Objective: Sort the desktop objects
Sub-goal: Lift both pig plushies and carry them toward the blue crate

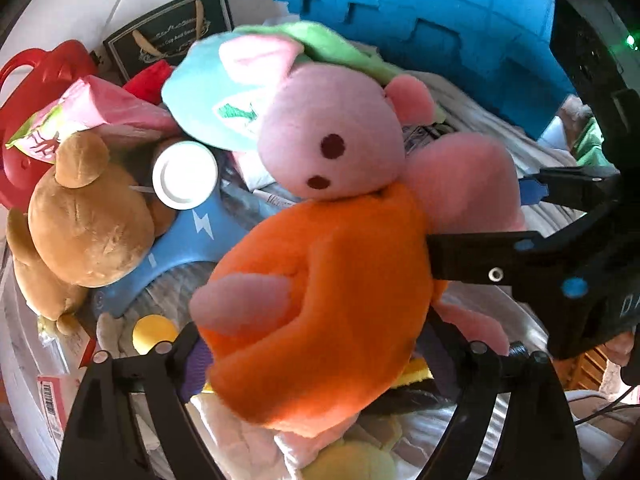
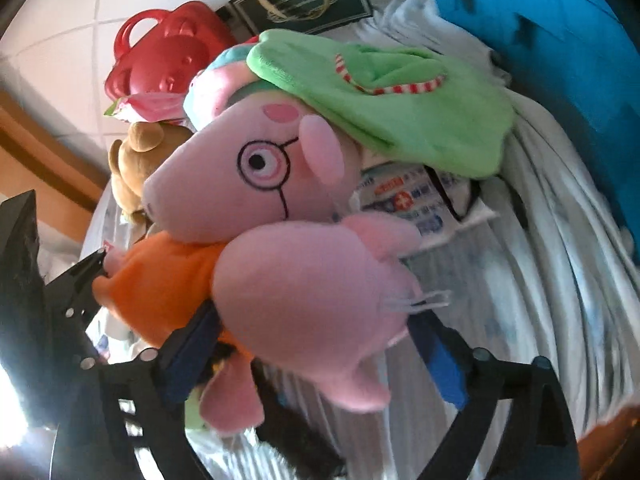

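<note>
We hold the soft, light pig plush [image 1: 320,280] between both grippers, left [image 1: 320,352] and right [image 2: 316,344], gripping its squashy orange body

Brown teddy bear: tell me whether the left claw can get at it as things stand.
Probably not directly. The pink pig plush in its orange dress fills the space between the left claw fingers, and the brown teddy bear lies off to the side behind it. The pig would need clearing first.

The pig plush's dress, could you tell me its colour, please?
Orange; the pig plush's dress shows best in the left wrist view.
</note>
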Demonstrator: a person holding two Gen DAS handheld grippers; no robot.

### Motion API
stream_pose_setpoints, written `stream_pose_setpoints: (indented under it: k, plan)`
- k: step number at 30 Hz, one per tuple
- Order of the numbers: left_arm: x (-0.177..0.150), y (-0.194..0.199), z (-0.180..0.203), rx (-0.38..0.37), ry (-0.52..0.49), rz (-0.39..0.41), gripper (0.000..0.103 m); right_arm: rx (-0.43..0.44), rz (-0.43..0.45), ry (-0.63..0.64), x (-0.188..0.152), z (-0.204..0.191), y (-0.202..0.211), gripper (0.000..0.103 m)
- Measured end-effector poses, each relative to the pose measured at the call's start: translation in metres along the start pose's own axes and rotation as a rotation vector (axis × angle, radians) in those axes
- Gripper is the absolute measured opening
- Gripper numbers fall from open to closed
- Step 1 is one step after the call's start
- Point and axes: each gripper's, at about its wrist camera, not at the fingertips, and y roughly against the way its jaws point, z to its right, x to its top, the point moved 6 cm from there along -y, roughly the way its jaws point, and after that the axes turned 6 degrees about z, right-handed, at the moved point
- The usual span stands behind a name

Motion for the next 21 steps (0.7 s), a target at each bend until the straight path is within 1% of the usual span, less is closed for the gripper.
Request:
stream_pose_setpoints:
  k: [2,4,8,12,16,21]
  plan:
    - [0.001,0.005,-0.001,0.001,0.022,-0.001,0.079,0.011,-0.021,0.015,0.005,-0.001,-0.003,0.08]
    - [0.005,0.02,-0.001,0.004,0.031,0.023,0.077,0.022,-0.025,0.024,0.009,-0.003,0.008,0.073]
    - [0.028,0.067,0.003,0.054,-0.026,0.131,0.077,0.044,0.053,0.075,0.025,-0.019,0.048,0.072]
    - [0.066,0.114,0.003,0.068,-0.029,0.248,0.077,0.048,0.167,0.116,0.056,-0.035,0.099,0.072]
    - [0.118,0.151,0.008,0.091,-0.065,0.356,0.077,0.022,0.278,0.156,0.1,-0.045,0.152,0.072]
    - [0.201,0.187,0.026,0.073,-0.119,0.461,0.077,-0.026,0.4,0.171,0.149,-0.042,0.214,0.072]
